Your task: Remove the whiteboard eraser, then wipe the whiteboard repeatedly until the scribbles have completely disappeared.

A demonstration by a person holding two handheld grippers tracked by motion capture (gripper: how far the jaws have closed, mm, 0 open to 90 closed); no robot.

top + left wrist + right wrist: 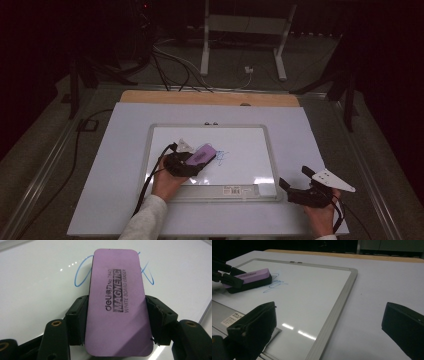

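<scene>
A whiteboard (250,145) with a grey frame lies flat in the middle of the table. Blue pen scribble (222,158) marks its centre. My left gripper (196,163) is shut on a purple magnetic eraser (202,154), which rests flat on the board at the scribble's left edge. In the left gripper view the eraser (116,305) sits between both jaws and covers part of the blue scribble (80,275). My right gripper (296,178) is open and holds nothing, just off the board's near right corner. From the right gripper view (329,325) the eraser (252,275) lies far left.
A pale sheet (310,135) covers the tabletop, with a wooden edge (210,97) at the back. A labelled tray strip (239,190) runs along the board's near side. Cables (170,65) and metal stand legs (205,45) are on the floor beyond.
</scene>
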